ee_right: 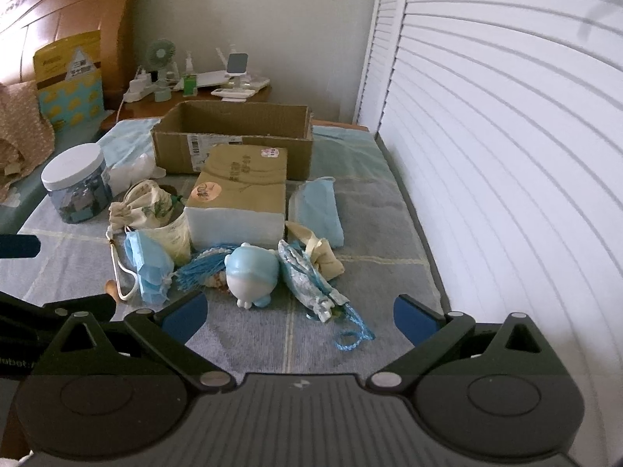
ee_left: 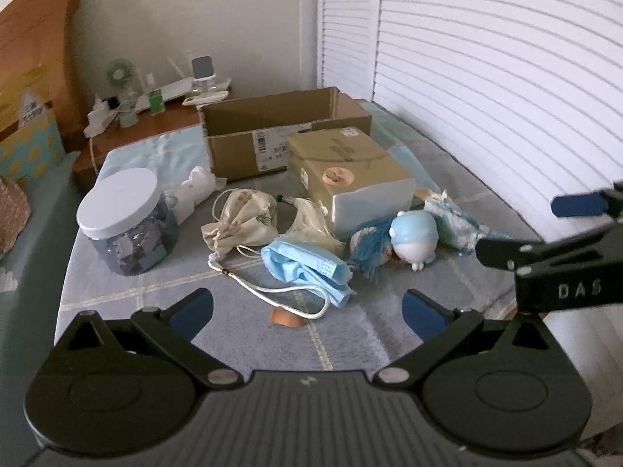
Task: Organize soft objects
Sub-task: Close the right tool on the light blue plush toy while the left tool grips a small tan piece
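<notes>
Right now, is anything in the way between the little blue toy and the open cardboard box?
Yes. The closed tan box sits directly between the blue toy and the open cardboard box, so the toy would likely need lifting over or around it.

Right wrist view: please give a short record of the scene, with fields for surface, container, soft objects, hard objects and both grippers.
surface: checked blue-grey bed cover
container: open cardboard box, at the back, inside not visible
soft objects: blue face mask, drawstring pouch, blue-white plush toy, all lying in front of the boxes
hard objects: closed tan box; jar with white lid at left
left gripper: open, holds nothing
right gripper: open, holds nothing, fingers short of the plush toy
</notes>
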### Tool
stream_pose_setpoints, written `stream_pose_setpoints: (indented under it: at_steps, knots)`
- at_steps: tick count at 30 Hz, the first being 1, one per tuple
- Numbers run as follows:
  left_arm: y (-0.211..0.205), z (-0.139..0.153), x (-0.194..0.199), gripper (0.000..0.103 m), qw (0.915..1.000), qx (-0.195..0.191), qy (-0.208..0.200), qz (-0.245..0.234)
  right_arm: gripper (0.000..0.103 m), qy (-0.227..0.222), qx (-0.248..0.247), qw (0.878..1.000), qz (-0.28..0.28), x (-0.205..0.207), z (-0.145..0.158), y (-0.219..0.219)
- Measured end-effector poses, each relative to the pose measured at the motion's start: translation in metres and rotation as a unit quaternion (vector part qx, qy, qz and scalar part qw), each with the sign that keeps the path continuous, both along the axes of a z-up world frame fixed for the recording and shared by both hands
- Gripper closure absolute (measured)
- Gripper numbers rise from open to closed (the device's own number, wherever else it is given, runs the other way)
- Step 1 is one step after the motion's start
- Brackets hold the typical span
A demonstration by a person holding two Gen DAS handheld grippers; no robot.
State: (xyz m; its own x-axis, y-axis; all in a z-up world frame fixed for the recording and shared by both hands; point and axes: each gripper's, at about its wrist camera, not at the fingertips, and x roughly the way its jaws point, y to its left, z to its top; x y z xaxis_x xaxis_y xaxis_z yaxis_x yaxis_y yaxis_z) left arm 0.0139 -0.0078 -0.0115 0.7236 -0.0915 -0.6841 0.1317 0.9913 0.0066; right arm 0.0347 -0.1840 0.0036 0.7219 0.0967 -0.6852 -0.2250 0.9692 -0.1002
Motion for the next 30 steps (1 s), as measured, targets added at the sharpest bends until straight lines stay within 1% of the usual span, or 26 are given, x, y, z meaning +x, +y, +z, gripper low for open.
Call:
stream_pose_setpoints:
  at_steps: [8,11,14,16,17,19,24,30]
  knots:
    - [0.013,-0.022,0.009,0.001,0.9999,-0.001,0.004,-0.015,0.000,0.002,0.002,1.000,0.020,0.008,-0.015,-0.002]
    - [0.017,-0.030,0.012,0.004,0.9997,0.002,0.009,-0.021,0.000,0.005,0.003,1.000,0.029,0.011,-0.018,-0.001]
    - [0.021,-0.037,0.014,0.012,0.9994,-0.002,0.018,-0.030,0.000,0.005,0.000,0.999,0.040,0.013,-0.022,0.001]
    - [0.023,-0.042,0.017,0.022,0.9990,-0.004,0.025,-0.035,0.000,0.007,-0.001,0.999,0.046,0.014,-0.025,0.001]
    - [0.024,-0.045,0.018,0.025,0.9989,-0.005,0.029,-0.037,0.000,0.009,-0.001,0.999,0.048,0.015,-0.026,0.002]
    - [0.025,-0.050,0.020,0.036,0.9985,-0.010,0.036,-0.040,0.000,0.014,0.000,0.999,0.052,0.017,-0.029,0.003]
    - [0.029,-0.058,0.025,0.044,0.9981,-0.017,0.042,-0.042,0.000,0.023,0.001,0.998,0.063,0.018,-0.035,0.006]
    - [0.028,-0.059,0.030,0.046,0.9983,-0.015,0.032,-0.045,0.000,0.032,0.001,0.997,0.072,0.018,-0.040,0.009]
